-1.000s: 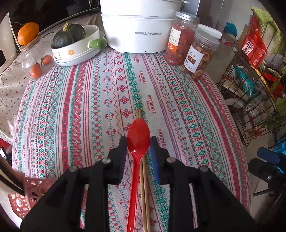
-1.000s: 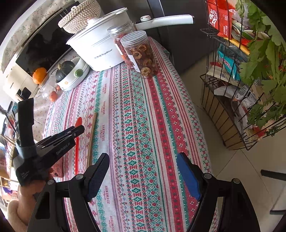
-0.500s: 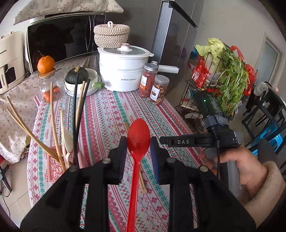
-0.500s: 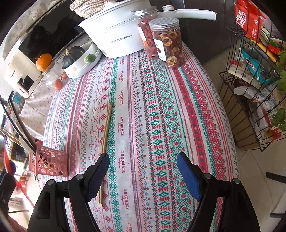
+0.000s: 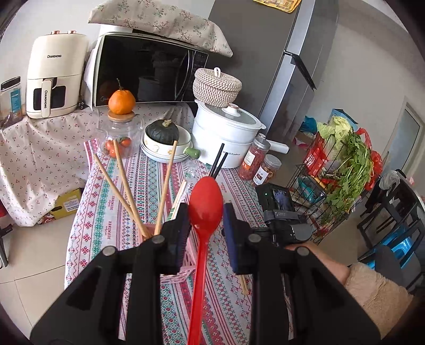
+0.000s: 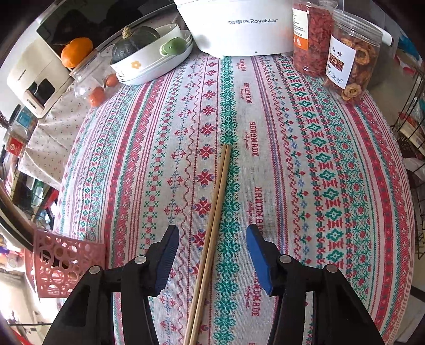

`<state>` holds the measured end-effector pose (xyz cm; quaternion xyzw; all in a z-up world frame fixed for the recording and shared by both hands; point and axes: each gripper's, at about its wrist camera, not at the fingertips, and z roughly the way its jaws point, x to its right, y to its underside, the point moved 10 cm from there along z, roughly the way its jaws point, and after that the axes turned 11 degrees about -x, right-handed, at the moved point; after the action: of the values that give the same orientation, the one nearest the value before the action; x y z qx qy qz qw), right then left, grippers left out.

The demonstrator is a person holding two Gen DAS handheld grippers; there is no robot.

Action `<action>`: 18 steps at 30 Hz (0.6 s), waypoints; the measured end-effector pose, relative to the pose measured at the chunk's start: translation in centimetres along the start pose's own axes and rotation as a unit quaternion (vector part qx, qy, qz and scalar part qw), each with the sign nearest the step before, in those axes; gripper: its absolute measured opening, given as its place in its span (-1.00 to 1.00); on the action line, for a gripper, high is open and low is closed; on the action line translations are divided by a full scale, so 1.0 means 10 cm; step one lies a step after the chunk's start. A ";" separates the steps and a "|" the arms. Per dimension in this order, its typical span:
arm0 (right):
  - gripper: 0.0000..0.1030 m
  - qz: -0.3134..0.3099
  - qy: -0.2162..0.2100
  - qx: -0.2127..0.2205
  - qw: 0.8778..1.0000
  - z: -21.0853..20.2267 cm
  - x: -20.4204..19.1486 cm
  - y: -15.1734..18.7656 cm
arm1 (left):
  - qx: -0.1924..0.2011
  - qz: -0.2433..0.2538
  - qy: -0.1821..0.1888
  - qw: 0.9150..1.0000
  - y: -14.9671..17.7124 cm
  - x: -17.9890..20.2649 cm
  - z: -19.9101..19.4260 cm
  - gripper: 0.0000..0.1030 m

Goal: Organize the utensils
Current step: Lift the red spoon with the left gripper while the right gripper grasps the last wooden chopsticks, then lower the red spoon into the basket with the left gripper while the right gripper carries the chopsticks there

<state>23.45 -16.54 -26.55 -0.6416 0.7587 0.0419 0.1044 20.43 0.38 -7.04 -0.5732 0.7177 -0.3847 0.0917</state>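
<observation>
Two wooden chopsticks [image 6: 212, 228] lie on the surface between my right hand-held gripper [image 6: 212, 254], which has dropped over them, narrowing, untouching. My left hand-held gripper [image 5: 205, 228], raised, pinches the red spoon [image 5: 203, 233]. "Royalstar" pot [image 6: 239, 24] at 12 o'clock.

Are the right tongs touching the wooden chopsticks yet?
Apart. The right wrist view shows the right tongs closing around the wooden chopsticks, with tablecloth visible between each pad and the sticks.

A grey fridge [image 5: 279, 66] stands behind the tabletop [image 5: 111, 201], which has a striped cloth. The floor [image 5: 34, 254] has pale tiles. A wire rack [image 5: 318, 191] and dark chairs [image 5: 393, 212] stand at right, in daylight.
</observation>
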 end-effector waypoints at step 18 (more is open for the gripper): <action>-0.82 -0.018 0.005 0.115 0.993 -0.77 -0.19 0.05 | 0.183 -0.032 -0.054 0.981 -0.49 -0.37 -0.15 -0.46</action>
<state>22.49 -16.13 -18.63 -0.6392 0.7473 -0.0506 0.1746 24.47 4.14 -3.89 -0.5893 0.6101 -0.4810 0.2215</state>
